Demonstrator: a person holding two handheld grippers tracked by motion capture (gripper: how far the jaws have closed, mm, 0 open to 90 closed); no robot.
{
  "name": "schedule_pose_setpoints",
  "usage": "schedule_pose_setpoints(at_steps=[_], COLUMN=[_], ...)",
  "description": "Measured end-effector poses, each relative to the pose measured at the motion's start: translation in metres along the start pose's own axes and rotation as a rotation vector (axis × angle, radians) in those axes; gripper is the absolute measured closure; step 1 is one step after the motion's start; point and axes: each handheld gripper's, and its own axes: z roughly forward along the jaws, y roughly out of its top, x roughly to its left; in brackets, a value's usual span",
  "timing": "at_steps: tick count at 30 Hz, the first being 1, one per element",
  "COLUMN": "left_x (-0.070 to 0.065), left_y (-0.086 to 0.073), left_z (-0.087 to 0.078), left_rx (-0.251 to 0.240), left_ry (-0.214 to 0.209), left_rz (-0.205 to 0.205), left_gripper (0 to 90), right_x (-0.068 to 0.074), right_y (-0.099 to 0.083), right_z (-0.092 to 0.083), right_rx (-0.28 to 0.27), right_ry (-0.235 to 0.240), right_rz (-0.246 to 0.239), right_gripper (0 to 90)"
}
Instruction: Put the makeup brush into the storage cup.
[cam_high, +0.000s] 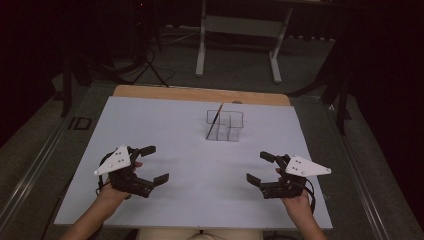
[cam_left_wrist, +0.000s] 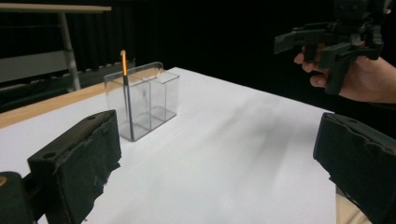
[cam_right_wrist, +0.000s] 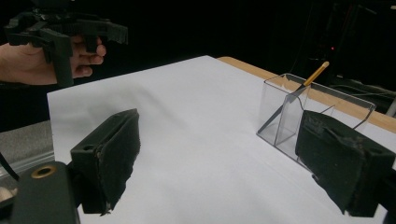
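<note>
Hand-held gripper (cam_high: 152, 164) left and hand-held gripper (cam_high: 260, 167) right: both gape empty.

A clear plastic organizer (cam_high: 225, 125) stands upright on the white tabletop (cam_high: 165, 130), toward its far side and near the middle. Thin inner walls divide it into compartments, all see-through. One slim pencil-like stick (cam_high: 215, 120) rests in a compartment at one end — dark along the shaft, orange-yellow at the top — leaning at a slant, its tip rising above the rim.
</note>
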Motion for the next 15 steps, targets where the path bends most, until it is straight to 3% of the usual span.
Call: schedule_pose_setpoints(at_steps=[7, 15], left_x=[0.0, -0.001], left_y=[-0.009, -0.024], left_z=[-0.007, -0.008], left_rx=[0.0, 0.038], left_ry=[0.029, 0.041], left_rz=[-0.012, -0.007], left_gripper=[1.7, 1.8], right_x=[0.0, -0.001], right_y=[0.0, -0.002], right_z=[0.0, 0.002], right_rx=[0.001, 0.011], right_ry=[-0.001, -0.001], right_rz=[0.001, 0.0], right_gripper=[13.9, 13.9])
